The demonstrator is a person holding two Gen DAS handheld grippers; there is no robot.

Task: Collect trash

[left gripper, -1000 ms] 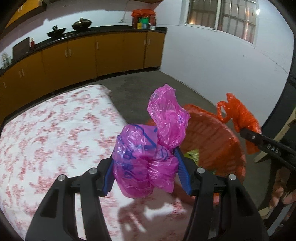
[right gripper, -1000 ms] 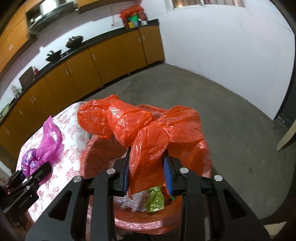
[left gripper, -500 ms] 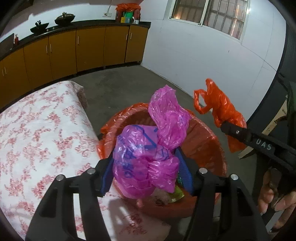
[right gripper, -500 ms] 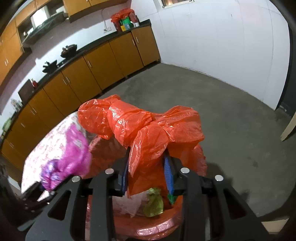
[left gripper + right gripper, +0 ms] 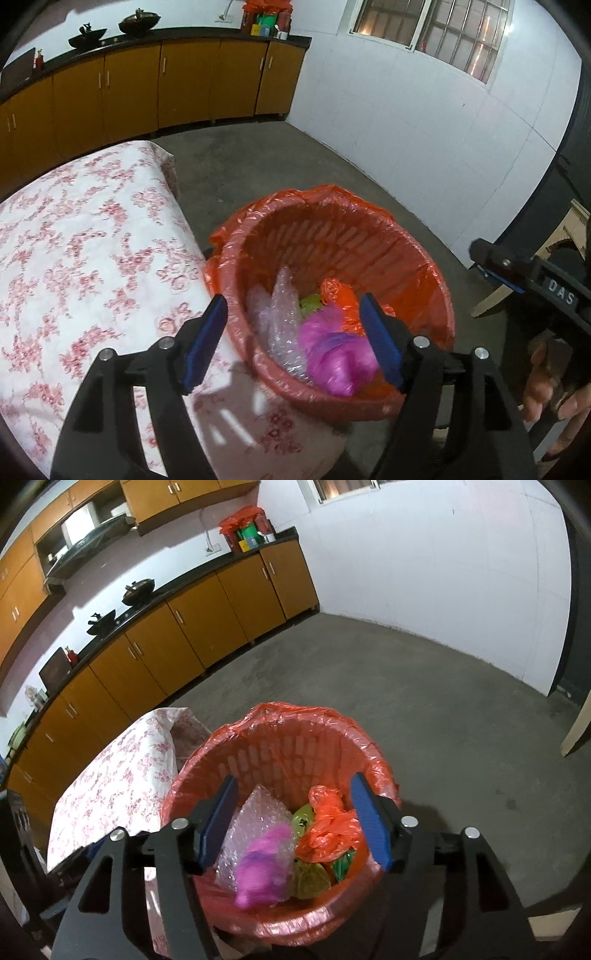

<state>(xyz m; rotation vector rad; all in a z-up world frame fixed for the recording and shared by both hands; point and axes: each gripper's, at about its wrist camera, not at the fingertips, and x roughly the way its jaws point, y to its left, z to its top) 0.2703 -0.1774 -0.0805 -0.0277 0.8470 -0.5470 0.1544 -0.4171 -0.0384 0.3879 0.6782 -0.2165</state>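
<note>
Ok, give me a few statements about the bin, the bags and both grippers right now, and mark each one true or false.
1. The left gripper is clamped on the pink bag. False: its jaws are open and the bag lies in the bin.
2. The right gripper is open and holds nothing. True.
3. The orange bag lies inside the bin. True.
4. The bin has no liner. False: an orange liner is folded over its rim.
5. Bubble wrap is in the bin beside the pink bag. True.
6. The bin stands on the flowered tablecloth. False: it stands on the floor beside the table.
</note>
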